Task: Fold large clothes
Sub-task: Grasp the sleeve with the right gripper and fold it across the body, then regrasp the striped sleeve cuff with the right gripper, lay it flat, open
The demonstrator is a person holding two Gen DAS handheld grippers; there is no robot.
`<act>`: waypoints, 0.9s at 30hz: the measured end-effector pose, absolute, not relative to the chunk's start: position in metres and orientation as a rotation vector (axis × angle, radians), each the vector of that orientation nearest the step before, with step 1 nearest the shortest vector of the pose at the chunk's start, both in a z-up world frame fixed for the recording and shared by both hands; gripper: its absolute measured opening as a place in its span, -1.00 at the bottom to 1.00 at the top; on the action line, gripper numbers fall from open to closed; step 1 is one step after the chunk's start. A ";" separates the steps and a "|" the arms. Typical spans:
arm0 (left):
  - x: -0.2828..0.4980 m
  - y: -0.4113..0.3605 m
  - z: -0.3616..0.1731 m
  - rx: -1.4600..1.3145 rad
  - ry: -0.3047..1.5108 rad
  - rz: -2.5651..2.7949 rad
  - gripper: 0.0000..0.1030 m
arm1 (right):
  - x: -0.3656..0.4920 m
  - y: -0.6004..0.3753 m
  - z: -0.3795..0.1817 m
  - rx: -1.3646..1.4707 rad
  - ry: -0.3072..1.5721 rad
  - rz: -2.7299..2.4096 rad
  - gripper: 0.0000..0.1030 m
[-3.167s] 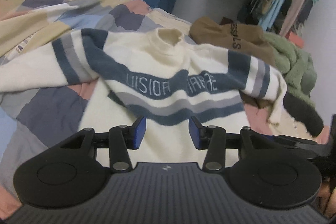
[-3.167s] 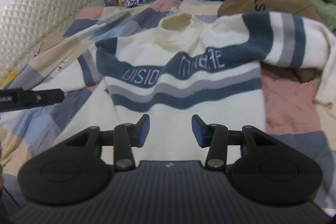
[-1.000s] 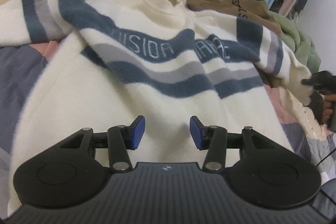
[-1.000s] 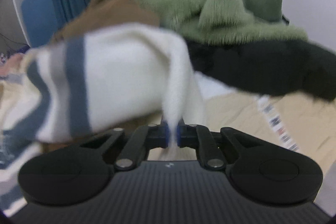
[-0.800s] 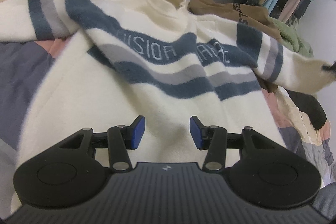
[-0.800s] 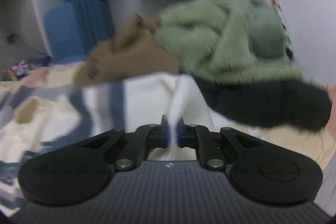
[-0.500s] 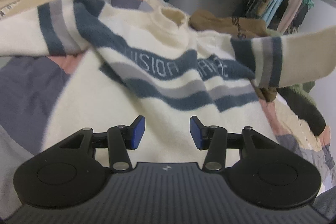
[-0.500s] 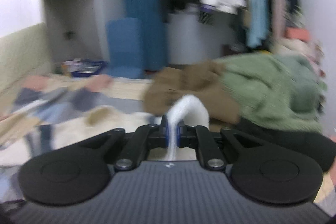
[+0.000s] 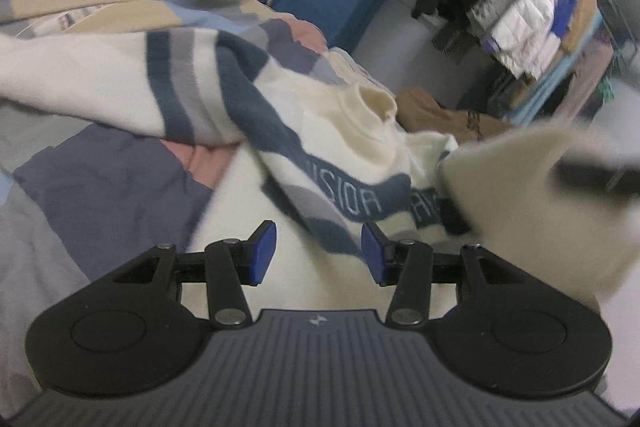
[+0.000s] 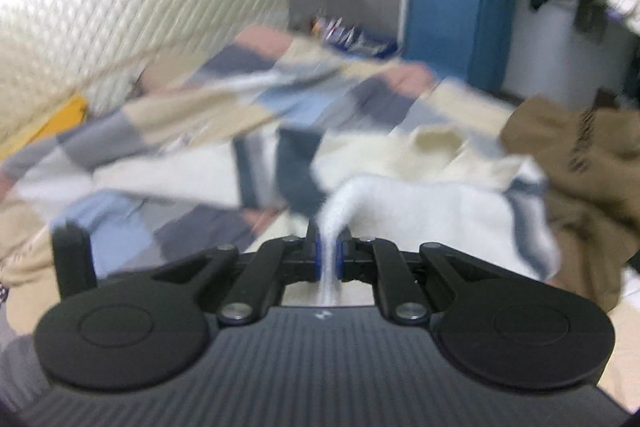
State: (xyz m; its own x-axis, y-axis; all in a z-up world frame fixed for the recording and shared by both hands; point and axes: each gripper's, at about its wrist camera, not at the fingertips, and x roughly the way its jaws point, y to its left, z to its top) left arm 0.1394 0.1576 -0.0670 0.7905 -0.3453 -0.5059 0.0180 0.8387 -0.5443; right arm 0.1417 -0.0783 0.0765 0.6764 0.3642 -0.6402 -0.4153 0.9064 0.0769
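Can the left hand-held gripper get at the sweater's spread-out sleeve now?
Probably yes. The left hand-held gripper is open and empty, and the spread-out sleeve lies uncovered on the quilt, nothing between them.

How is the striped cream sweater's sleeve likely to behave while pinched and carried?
Probably floppy: the sleeve arcs and sags away from the shut right gripper. Likely bulky yet light, since a thin pinch lifts it. The fuzzy knit of the sweater should grip the bed cover rather than slide.
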 end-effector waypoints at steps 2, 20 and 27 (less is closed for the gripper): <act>0.141 0.167 -0.071 -0.568 0.627 -0.189 0.03 | 0.149 -0.064 0.052 -0.047 0.758 0.445 -0.80; 0.147 0.134 -0.079 -0.535 0.641 -0.281 0.05 | 0.187 -0.169 0.000 0.232 0.773 0.339 0.29; 0.150 0.108 -0.085 -0.466 0.664 -0.319 0.04 | 0.229 -0.273 -0.048 0.525 0.783 0.088 0.34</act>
